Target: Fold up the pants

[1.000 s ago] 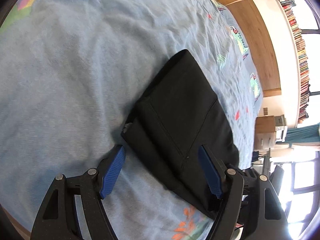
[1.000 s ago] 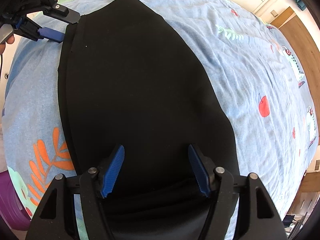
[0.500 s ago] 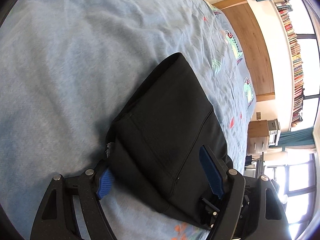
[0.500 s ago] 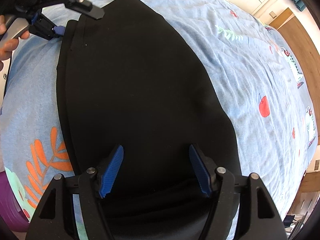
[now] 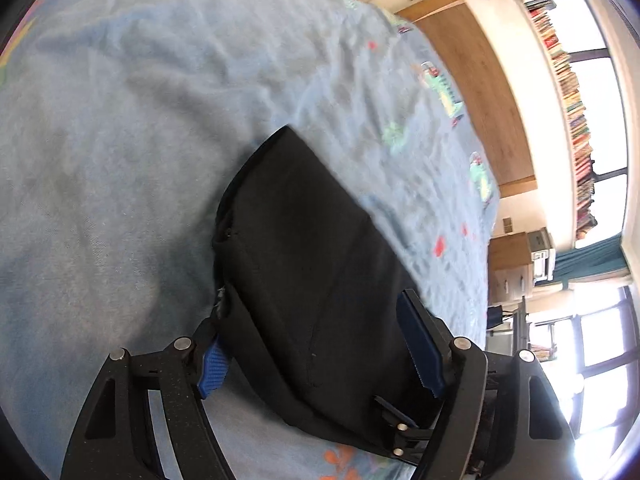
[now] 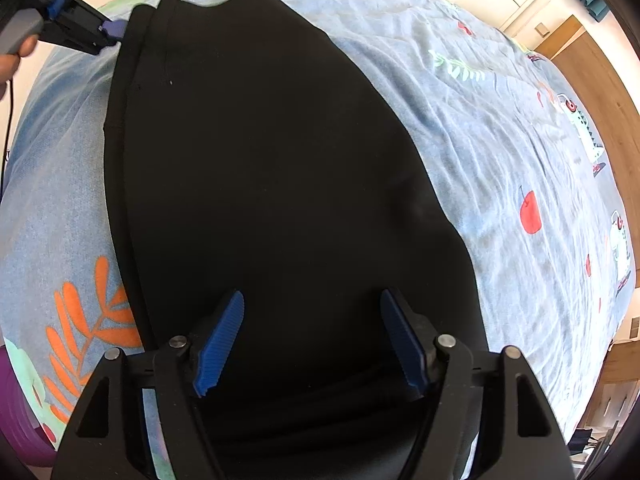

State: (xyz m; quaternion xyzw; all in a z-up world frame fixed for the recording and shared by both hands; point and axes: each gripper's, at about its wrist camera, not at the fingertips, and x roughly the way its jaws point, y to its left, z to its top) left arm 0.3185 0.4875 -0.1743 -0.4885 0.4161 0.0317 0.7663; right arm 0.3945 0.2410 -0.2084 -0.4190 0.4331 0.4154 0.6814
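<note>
**Mia:** Where are the pants now?

**Ben:** The black pants (image 6: 272, 184) lie flat on the bed (image 6: 500, 128), on the light blue bedspread with cherries and orange leaves. They look folded into a long dark shape already.

**Mia:** Start on the left. What is the left gripper (image 5: 320, 346) doing?

**Ben:** A second ago it sat back from the pants, with bare blue cloth between its fingers. Now it has slid in at one end of the pants. One blue finger (image 5: 212, 368) is low, beside and partly under the edge. The other finger (image 5: 420, 344) is up over the top. So the thick end of the pants is between them — but the fingers are apart, and I can't see them pinching yet.

**Mia:** And the right gripper (image 6: 312, 340)?

**Ben:** It hangs over the other end of the pants, pointing mostly down. Its fingers have just been opening a bit wider. They stand wide apart now, with black cloth under the gap, and they hold nothing.

**Mia:** Can you see the left one from there?

**Ben:** Yes, far up in the corner, by the far edge of the pants. A hand (image 6: 12, 56) is holding its handle.

**Mia:** So what does that mean for the folding?

**Ben:** I think both are getting ready to grab — one at each end. The next fold has not begun. The left one looks closest to a grab. If it only catches the top layer, the fold could come out messy.
</note>
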